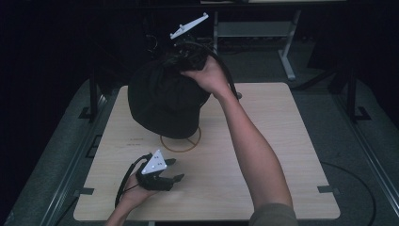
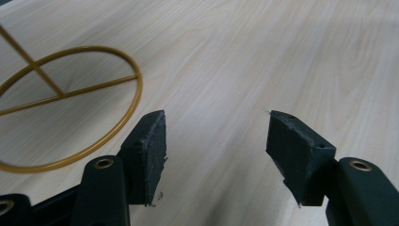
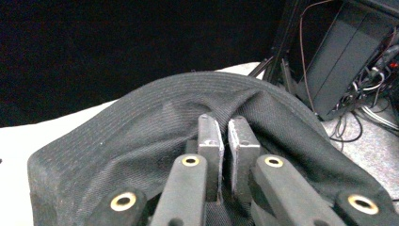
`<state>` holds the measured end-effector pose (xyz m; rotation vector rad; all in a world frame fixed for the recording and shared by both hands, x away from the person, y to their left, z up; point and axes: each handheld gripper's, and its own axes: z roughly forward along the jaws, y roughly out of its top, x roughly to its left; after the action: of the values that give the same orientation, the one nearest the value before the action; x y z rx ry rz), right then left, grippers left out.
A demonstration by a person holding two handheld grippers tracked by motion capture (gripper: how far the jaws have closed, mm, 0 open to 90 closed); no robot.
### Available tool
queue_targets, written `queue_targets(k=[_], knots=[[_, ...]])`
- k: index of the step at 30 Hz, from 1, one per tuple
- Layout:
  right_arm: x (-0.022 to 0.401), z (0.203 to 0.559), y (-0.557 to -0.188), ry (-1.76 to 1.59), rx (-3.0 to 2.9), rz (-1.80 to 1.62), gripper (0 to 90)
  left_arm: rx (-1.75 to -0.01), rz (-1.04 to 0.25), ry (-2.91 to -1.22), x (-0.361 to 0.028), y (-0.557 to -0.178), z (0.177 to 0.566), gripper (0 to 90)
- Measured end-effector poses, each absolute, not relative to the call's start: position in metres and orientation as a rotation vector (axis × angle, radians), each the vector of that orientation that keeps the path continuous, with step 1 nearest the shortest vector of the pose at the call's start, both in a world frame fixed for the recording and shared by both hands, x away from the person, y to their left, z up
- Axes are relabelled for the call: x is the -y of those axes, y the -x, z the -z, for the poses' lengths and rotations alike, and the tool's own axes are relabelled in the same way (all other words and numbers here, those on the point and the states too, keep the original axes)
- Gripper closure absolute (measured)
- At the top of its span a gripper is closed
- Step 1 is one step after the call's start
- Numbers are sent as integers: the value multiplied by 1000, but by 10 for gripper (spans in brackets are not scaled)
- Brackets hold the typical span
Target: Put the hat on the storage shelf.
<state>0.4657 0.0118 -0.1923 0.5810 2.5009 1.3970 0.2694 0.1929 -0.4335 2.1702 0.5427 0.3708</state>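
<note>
The right gripper [image 3: 225, 141] is clamped on a fold of the black hat [image 3: 141, 136], its jaws pressed nearly together with the fabric pinched between them. The hat hangs just below that gripper, above the far part of the counter [image 1: 263, 141]; its lower edge seems to sit on the gold wire stand [image 1: 181, 143], though the dim view leaves that unsure. The left gripper [image 2: 216, 155] rests low, jaws apart over bare wood, the stand's ring [image 2: 70, 103] just ahead and to one side.
</note>
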Motion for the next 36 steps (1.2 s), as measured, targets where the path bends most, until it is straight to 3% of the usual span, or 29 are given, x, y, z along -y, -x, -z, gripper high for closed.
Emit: queue_targets(k=[21, 32, 36], knots=[[-57, 214, -465, -523, -2594, -1258, 845, -493, -346, -2173, -186, -266, 435, 373], [-69, 217, -460, -483, -2602, -1215, 708, -493, -338, -2176, -185, -263, 436, 371], [-63, 214, -457, -509, -2604, -1267, 621, -488, -341, -2176, -185, -262, 436, 371]])
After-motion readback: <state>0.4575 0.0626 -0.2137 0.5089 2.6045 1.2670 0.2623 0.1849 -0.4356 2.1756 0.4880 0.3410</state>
